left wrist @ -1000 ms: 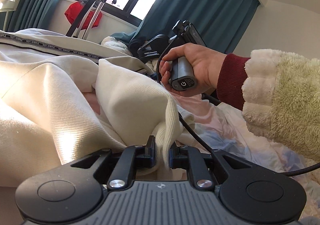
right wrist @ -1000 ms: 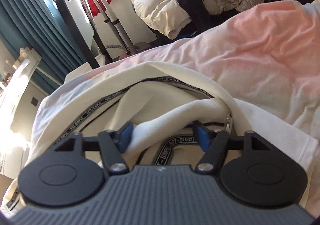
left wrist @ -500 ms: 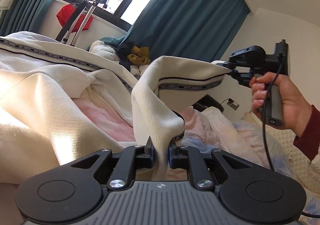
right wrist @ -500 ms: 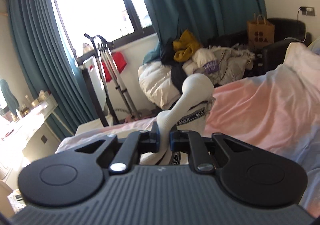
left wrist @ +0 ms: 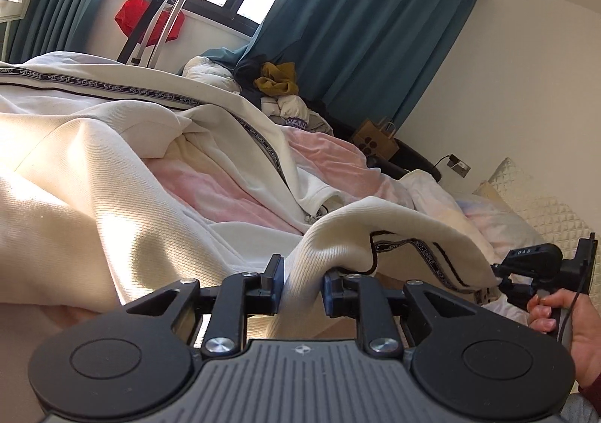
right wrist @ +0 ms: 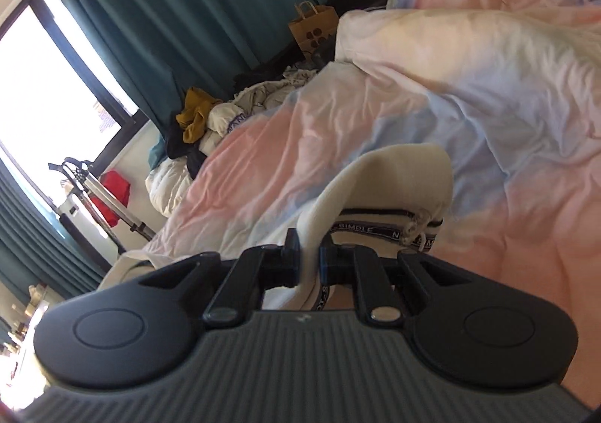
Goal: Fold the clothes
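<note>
Cream garment [left wrist: 112, 205] lay spread over the pink-and-blue bedding [right wrist: 469, 92], one ribbed end stretched as a band between the two grippers, its long axis running left to right. Left gripper [left wrist: 302, 278] pinched the near end, jaws narrow on cloth; right gripper [right wrist: 308, 257] clamped the far end likewise, so both sat at the cloth. Trim tape read "NOT-SIMPLE"; a grey top in the far pile showed "WAN"
</note>
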Tool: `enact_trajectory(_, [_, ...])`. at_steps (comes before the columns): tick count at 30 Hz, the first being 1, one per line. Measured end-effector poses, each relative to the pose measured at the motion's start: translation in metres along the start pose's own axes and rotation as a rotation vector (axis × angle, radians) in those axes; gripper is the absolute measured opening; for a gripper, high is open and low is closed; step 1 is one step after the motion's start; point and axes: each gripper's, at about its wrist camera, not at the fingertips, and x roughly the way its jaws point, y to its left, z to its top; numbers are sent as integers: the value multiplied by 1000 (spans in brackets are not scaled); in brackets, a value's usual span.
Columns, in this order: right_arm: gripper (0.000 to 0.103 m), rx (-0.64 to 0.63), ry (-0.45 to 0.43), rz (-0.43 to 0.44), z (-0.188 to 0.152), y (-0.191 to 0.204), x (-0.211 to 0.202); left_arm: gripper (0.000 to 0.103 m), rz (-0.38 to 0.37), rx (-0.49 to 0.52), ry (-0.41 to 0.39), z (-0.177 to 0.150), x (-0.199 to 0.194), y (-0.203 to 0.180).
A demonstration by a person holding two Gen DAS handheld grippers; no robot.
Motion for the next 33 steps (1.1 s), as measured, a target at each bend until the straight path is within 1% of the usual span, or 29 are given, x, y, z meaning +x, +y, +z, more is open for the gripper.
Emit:
enact_trajectory(2, [13, 73, 82, -21, -8, -17, 9, 25, 29, 12, 30, -2, -6, -5])
enact_trajectory(5, [13, 124, 118, -39, -14, -25, 17, 30, 68, 40, 55, -2, -10, -11])
enact_trajectory(8, [13, 114, 118, -32, -17, -28, 17, 35, 108, 46, 62, -7, -19, -18])
enact_trajectory(10, [13, 120, 129, -42, -17, -33, 19, 36, 131, 48, 65, -9, -24, -21])
enact_trajectory(13, [13, 167, 154, -38, -14, -44, 24, 39, 163, 51, 81, -13, -29, -27])
enact_trajectory(16, [13, 185, 165, -45, -13, -50, 26, 41, 188, 54, 97, -15, -34, -31])
enact_trajectory(19, [13, 185, 138, -56, -10, -52, 24, 43, 213, 55, 114, -16, -38, -34])
enact_trajectory(21, [13, 183, 113, -64, -7, -53, 22, 43, 241, 28, 148, -14, -38, -35])
enact_trajectory(23, [12, 181, 88, -72, -4, -54, 21, 45, 246, -11, 168, -11, -45, -35])
enact_trajectory(24, [11, 180, 75, -76, -3, -55, 20, 45, 234, -33, 171, -9, -51, -34])
enact_trajectory(25, [10, 179, 63, -79, -2, -56, 19, 51, 223, -55, 174, -7, -57, -33])
enact_trajectory(26, [10, 179, 51, -85, 0, -56, 18, 65, 216, -89, 177, -4, -63, -31])
enact_trajectory(28, [10, 179, 29, -106, 3, -59, 17, 73, 198, -184, 162, 2, -78, -20])
enact_trajectory(30, [9, 177, 9, -123, 5, -60, 17, 73, 167, -284, 137, 7, -93, -2])
enact_trajectory(33, [9, 172, -20, -148, 8, -60, 17, 74, 183, -492, 91, 14, -114, 44])
